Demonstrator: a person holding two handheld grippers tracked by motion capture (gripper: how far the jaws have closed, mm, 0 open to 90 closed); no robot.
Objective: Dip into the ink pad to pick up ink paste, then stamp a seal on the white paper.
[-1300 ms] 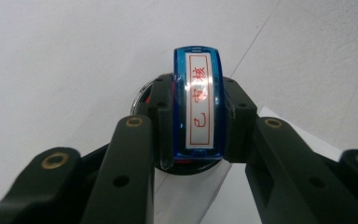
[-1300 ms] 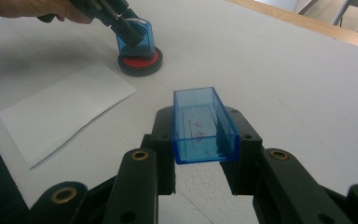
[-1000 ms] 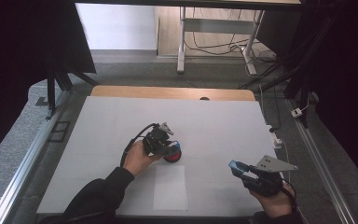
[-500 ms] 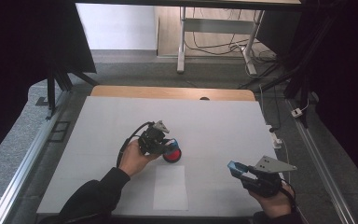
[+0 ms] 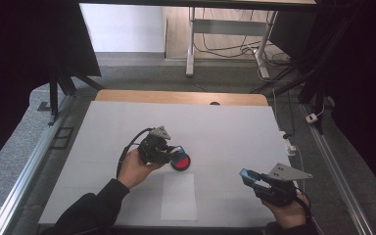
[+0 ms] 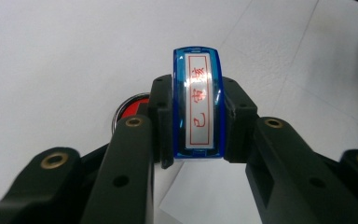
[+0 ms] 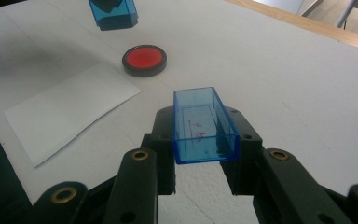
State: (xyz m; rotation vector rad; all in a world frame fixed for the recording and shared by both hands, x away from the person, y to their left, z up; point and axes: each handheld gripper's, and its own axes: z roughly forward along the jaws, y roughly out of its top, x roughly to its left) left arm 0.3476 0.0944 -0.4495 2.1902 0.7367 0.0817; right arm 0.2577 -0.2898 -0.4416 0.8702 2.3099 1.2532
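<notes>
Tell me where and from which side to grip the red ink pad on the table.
Grip the ink pad by its black rim, coming straight down from above with the jaws across its width. It is a low round disc lying flat on the table, so only opposite edges of the rim give hold. Both grippers are busy: the left gripper holds the stamp, the right gripper the cap.

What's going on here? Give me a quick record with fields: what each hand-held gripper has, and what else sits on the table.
Left hand-held gripper: shut on blue stamp, its face with red characters showing, above the ink pad
Right hand-held gripper: shut on blue stamp cover, an open clear box
Red ink pad: round, lid off, on the table
Paper sheet: flat beside the ink pad
Table: white top
</notes>
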